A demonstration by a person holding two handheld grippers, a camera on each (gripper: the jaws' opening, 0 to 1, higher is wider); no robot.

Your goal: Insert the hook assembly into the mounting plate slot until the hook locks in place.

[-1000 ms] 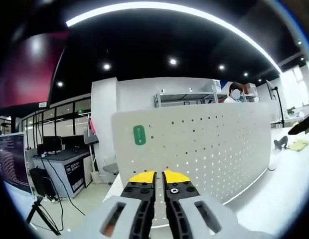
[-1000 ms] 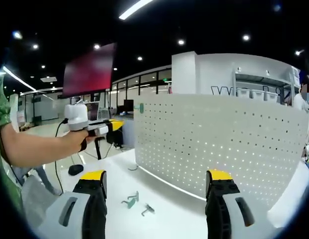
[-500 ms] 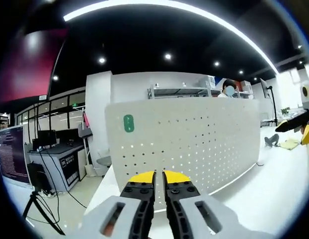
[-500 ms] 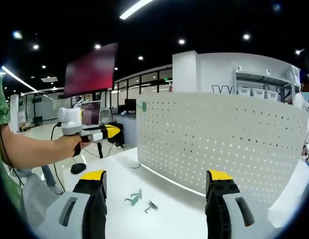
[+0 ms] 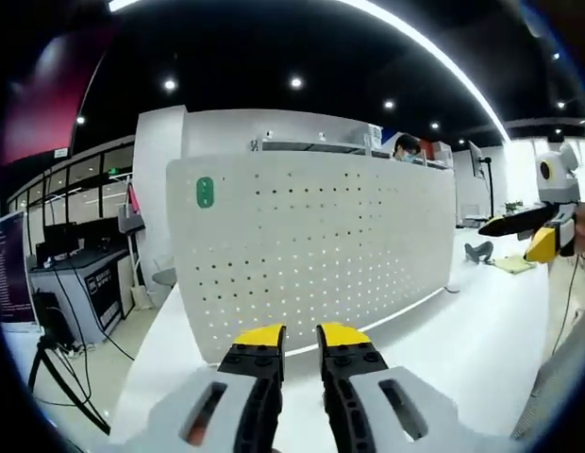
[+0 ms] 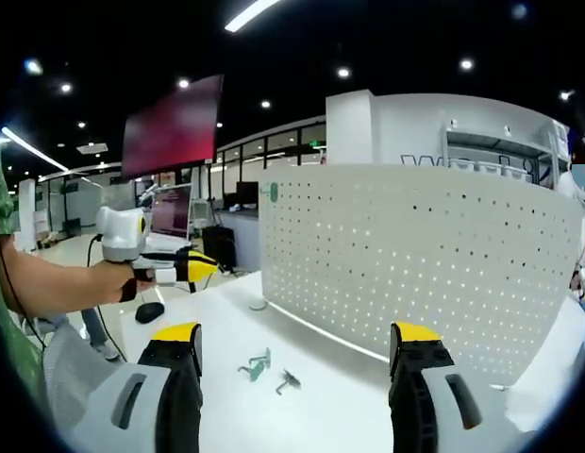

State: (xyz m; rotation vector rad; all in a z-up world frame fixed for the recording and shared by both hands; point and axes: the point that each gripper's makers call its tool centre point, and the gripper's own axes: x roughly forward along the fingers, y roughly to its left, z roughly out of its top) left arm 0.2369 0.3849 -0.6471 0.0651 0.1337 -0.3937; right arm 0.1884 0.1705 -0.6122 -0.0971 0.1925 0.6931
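Note:
A white perforated mounting plate (image 5: 311, 245) stands upright on the white table, with a green tag (image 5: 205, 192) near its top left corner. My left gripper (image 5: 302, 336) points at its lower part, jaws almost together with nothing between them. In the right gripper view the same plate (image 6: 415, 255) rises ahead and to the right. A green hook piece (image 6: 255, 365) and a grey hook piece (image 6: 289, 380) lie on the table before it. Just in front of them my right gripper (image 6: 294, 340) is wide open and empty. The left gripper (image 6: 200, 267) is held in a hand at the left.
The white table (image 6: 217, 321) runs along the plate's foot. A dark mouse (image 6: 148, 311) lies near its left edge. The right gripper (image 5: 521, 232) hovers at the far right of the left gripper view. Desks, monitors and a tripod stand beyond the table.
The left gripper has swung so the plate sits more to the left and closer, and its jaws have parted slightly. The right gripper view has barely shifted; the hooks lie still.

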